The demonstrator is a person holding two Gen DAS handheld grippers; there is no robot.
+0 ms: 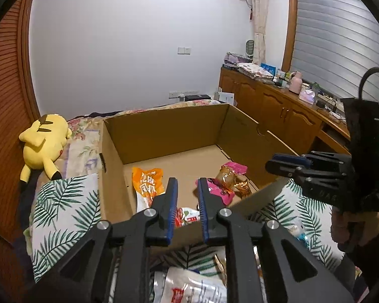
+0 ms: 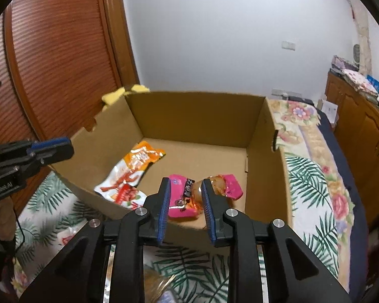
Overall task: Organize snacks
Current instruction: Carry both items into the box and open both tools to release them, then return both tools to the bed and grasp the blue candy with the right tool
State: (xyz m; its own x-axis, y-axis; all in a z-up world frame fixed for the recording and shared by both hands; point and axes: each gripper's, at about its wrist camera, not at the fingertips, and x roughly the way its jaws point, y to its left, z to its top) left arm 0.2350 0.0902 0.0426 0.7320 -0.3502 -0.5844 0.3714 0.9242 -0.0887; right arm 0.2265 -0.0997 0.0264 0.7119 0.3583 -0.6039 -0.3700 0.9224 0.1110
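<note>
You can make out large white Chinese characters on the orange snack pack [image 1: 147, 185]; nothing else reads clearly.

Box [image 2: 194, 116]: we are seeing open brown cardboard, sitting on the bed, flaps up.
Orange pack [image 2: 141, 160]: we are seeing it lying flat on the box floor, towards the left wall.
Red-white pack [image 2: 121, 189]: we are seeing it lying flat just beside the orange pack, against the near wall.
Pink packs [image 2: 227, 186]: we are seeing them lying together near the right wall, clear fronts showing brown snacks.
</note>
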